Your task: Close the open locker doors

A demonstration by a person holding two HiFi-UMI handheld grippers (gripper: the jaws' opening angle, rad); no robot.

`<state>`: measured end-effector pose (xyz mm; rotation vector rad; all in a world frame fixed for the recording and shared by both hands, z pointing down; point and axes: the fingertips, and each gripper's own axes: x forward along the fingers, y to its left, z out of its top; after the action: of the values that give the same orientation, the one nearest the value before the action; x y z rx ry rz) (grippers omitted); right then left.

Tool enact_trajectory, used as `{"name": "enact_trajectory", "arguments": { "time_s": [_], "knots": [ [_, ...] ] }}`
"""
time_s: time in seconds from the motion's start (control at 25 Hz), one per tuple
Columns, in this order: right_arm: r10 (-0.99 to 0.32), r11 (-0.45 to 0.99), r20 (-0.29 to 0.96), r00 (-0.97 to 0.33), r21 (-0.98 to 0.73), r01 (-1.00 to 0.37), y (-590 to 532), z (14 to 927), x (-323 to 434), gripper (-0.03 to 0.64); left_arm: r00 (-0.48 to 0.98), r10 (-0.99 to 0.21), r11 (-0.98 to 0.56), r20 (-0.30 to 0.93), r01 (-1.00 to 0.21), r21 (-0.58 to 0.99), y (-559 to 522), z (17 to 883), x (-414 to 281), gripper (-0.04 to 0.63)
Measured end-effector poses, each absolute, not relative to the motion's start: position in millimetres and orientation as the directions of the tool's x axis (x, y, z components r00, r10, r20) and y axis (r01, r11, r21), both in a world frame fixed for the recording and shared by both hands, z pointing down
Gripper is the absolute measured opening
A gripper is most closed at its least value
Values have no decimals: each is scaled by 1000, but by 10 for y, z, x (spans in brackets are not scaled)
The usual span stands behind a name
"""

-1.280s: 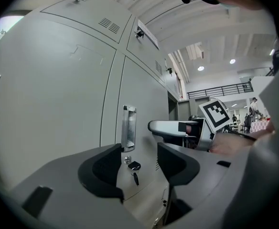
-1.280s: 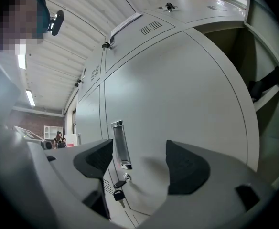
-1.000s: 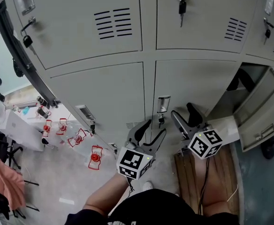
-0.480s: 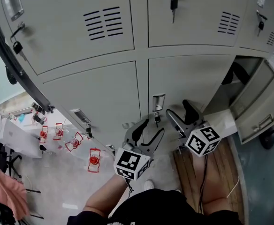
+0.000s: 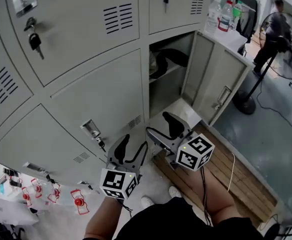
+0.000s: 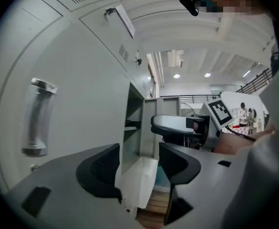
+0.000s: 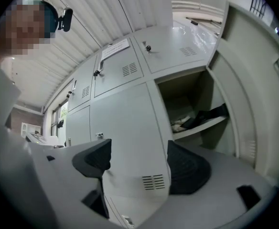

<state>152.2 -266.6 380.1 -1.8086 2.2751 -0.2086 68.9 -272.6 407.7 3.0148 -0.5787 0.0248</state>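
Grey lockers fill the head view. One compartment (image 5: 163, 76) stands open with a dark item on its shelf, and its door (image 5: 213, 86) is swung out to the right. Below it a pale panel (image 5: 181, 113) juts out, perhaps a lower door. My left gripper (image 5: 134, 145) and right gripper (image 5: 160, 125) hover low before the lockers, left of the open door, touching nothing. Both jaws are opening with nothing between them. In the right gripper view the gripper (image 7: 139, 163) faces a closed door, with the open compartment (image 7: 197, 109) to its right. The left gripper (image 6: 139, 163) looks along the locker fronts.
A wooden pallet (image 5: 236, 179) lies on the floor at the right. A fan stand (image 5: 247, 101) and a person (image 5: 273, 29) are at the far right. Keys (image 5: 34, 40) hang from a closed locker. Red items (image 5: 78, 201) lie on the floor at lower left.
The head view has swung to the right, so the open locker has moved from the right edge to the centre. Both grippers stay low in front of me, jaws slightly wider.
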Motion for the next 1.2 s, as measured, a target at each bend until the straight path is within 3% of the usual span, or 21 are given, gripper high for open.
{"name": "enact_trajectory", "arguments": {
  "time_s": [0.32, 0.6, 0.84, 1.2],
  "knots": [
    [-997, -7, -73, 25, -236, -972, -1575, 3795, 2687, 347, 990, -135, -988, 27, -137, 73, -2025, 3998, 2010, 272],
    [-977, -178, -75, 201, -237, -955, -882, 3801, 3615, 322, 999, -19, -996, 39, -22, 86, -1562, 4037, 2793, 272],
    [-976, -181, -78, 205, -245, -953, -800, 3830, 4064, 308, 999, -1, -997, 48, -5, 75, -1386, 4058, 3173, 272],
    [-990, -89, -82, 115, -265, -960, -1119, 3858, 4410, 273, 995, -77, -994, 57, -81, 76, -1501, 4090, 3421, 272]
  ]
}}
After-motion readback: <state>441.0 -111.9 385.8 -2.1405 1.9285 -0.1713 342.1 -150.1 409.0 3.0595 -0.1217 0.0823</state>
